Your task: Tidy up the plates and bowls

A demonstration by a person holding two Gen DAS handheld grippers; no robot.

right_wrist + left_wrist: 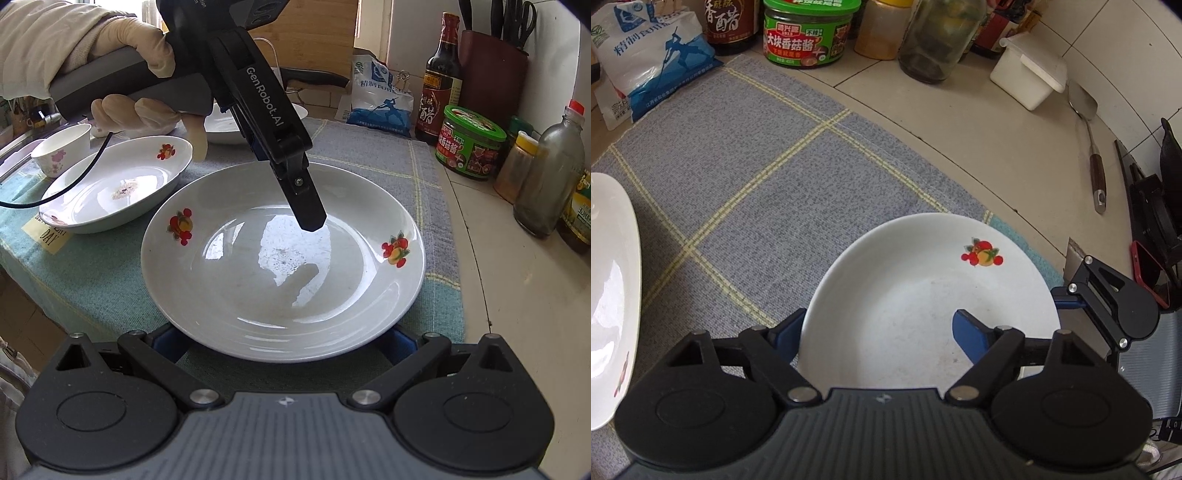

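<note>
A white deep plate with fruit decals (916, 295) (280, 258) rests on the blue-grey checked cloth (738, 177). My left gripper (875, 328) is open and straddles the plate's rim, one blue finger (967, 332) inside and one outside. In the right wrist view the left gripper (306, 210) reaches down into the plate from the far side. My right gripper (284, 343) is open, its fingers either side of the plate's near rim and mostly hidden under it. A second fruit-decal plate (114, 184) (609, 295) lies to the left, with a small floral bowl (61, 147) and another plate (229, 129) beyond.
Along the back stand a salt bag (653, 59), a vinegar bottle (441, 81), a green-lidded sauce jar (809, 33), glass jars (934, 40) and a white box (1027, 77). A metal spatula (1089, 140) lies on the tiled counter. A knife block (491, 74) stands far right.
</note>
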